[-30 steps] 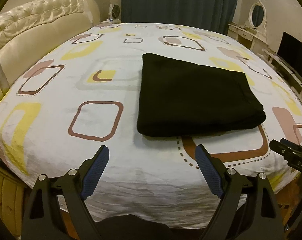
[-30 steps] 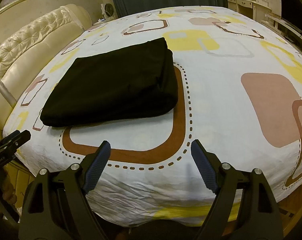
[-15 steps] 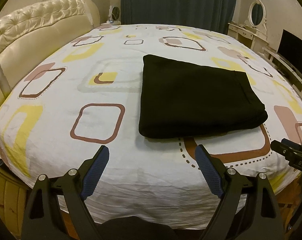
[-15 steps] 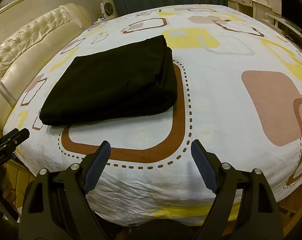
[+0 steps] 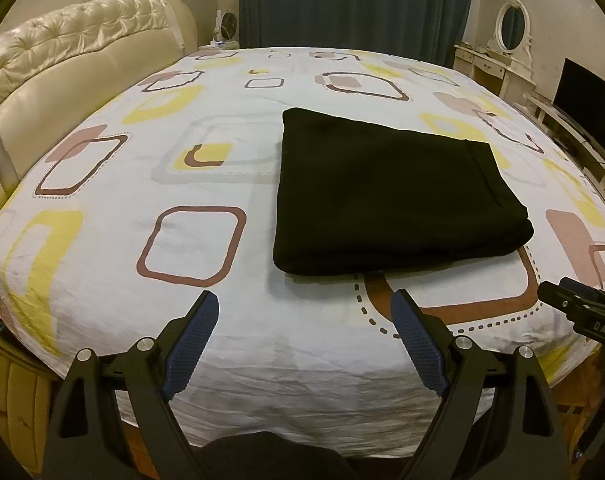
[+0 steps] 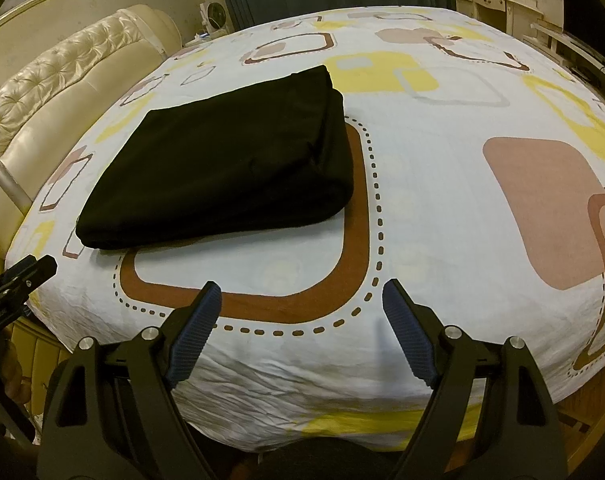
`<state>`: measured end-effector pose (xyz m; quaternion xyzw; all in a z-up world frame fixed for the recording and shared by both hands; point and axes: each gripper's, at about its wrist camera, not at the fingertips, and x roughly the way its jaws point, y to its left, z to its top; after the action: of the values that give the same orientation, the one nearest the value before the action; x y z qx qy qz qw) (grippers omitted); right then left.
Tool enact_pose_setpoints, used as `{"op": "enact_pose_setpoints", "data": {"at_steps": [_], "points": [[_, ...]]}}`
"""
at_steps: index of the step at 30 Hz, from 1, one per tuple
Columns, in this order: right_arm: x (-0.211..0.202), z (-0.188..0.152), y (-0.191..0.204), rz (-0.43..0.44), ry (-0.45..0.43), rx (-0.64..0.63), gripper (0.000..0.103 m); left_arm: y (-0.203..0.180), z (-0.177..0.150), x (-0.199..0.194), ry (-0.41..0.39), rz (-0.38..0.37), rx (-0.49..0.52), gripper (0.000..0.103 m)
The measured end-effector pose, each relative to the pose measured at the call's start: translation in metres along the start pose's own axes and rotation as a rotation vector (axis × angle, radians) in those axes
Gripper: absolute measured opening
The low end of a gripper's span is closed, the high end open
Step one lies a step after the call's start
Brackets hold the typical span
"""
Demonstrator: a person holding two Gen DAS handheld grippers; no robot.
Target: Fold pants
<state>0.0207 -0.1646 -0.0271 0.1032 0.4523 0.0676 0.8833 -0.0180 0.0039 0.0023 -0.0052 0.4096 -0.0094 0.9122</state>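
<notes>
Folded black pants (image 5: 386, 196) are laid on the bed (image 5: 114, 216), and both grippers are held apart from them.

The left gripper (image 5: 304, 332) is held over the near edge of the bed with its jaws wide and nothing between them; the pants are seen beyond and a little to the right of them. The right gripper (image 6: 302, 320) is also held with wide, empty jaws, and there the pants (image 6: 230, 172) are seen beyond and to the left, not touched.

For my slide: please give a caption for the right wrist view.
Folded black pants lying on patterned bed sheet, right claw open, empty.
</notes>
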Motion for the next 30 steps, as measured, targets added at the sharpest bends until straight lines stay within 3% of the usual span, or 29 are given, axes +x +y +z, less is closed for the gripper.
{"op": "enact_pose_setpoints", "data": {"at_steps": [30], "points": [[0.0021,-0.0028,0.0033,0.005,0.009,-0.001,0.082,-0.0011,0.0003,-0.0002,-0.004,0.002,0.014,0.087]]}}
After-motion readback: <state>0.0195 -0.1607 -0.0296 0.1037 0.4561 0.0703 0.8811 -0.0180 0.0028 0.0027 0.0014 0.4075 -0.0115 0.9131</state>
